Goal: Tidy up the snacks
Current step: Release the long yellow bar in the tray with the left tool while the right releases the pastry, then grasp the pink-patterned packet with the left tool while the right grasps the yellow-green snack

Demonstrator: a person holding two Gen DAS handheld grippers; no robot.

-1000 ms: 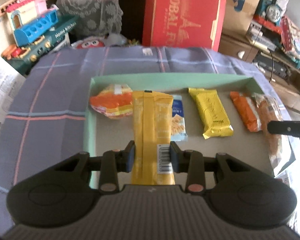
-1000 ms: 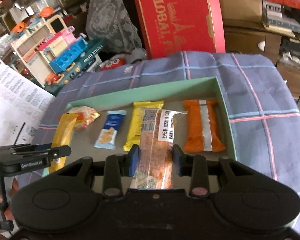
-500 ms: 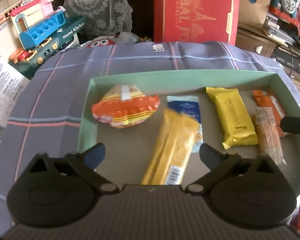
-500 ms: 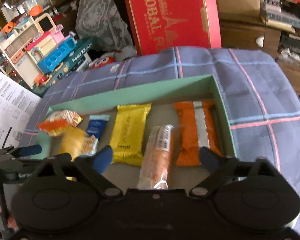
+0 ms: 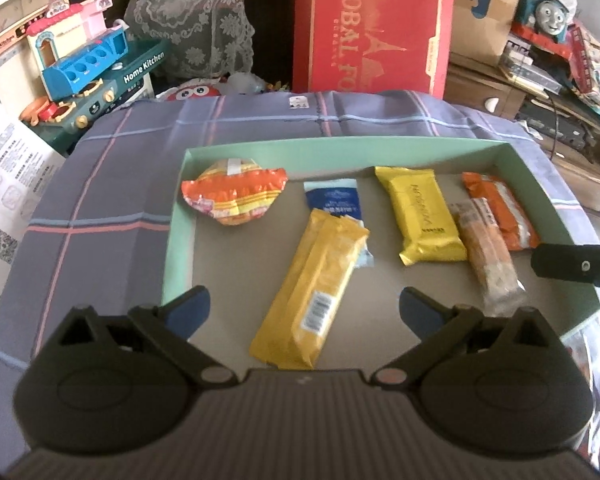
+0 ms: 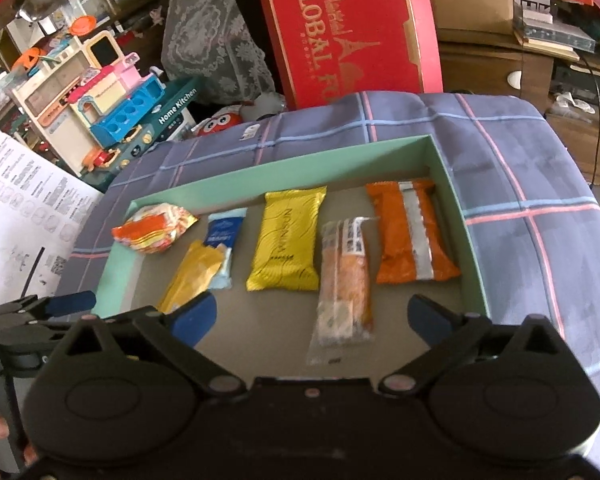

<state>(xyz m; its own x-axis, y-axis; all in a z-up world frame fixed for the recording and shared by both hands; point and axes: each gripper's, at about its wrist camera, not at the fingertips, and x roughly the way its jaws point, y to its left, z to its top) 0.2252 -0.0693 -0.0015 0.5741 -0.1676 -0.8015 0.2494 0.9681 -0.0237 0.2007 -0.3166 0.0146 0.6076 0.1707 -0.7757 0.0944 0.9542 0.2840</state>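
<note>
In the left wrist view, the long yellow snack bar (image 5: pixel 314 286) lies slanted on the grey floor of the green tray (image 5: pixel 176 236), just below centre frame, its upper end overlapping the small blue cracker packet (image 5: pixel 332 200). The left gripper (image 5: pixel 302 308) sits at the bottom of the frame; its fingers (image 5: pixel 188 308) have just been opening and now stand spread wide, with the bar's lower end between them but touched by neither. Up and to the left lies the crumpled orange-and-yellow packet (image 5: pixel 234 194); to the right lie the bright yellow wrapped bar (image 5: pixel 424 220) and the orange packet (image 5: pixel 500 216). In the right wrist view, the clear-wrapped orange wafer pack (image 6: pixel 344 284) lies lengthwise in the tray at centre frame, between the yellow wrapped bar and the orange packet. The right gripper (image 6: pixel 312 316) fills the bottom of that frame; its fingers (image 6: pixel 428 318) have likewise just been opening and stand spread, clear of the wafer pack. The tray rests on a purple plaid cloth (image 6: pixel 520 168) over the counter. Behind stand a red box (image 6: pixel 348 28) lettered GLOBAL and, upper left, a toy kitchen set (image 6: pixel 120 116).
</note>
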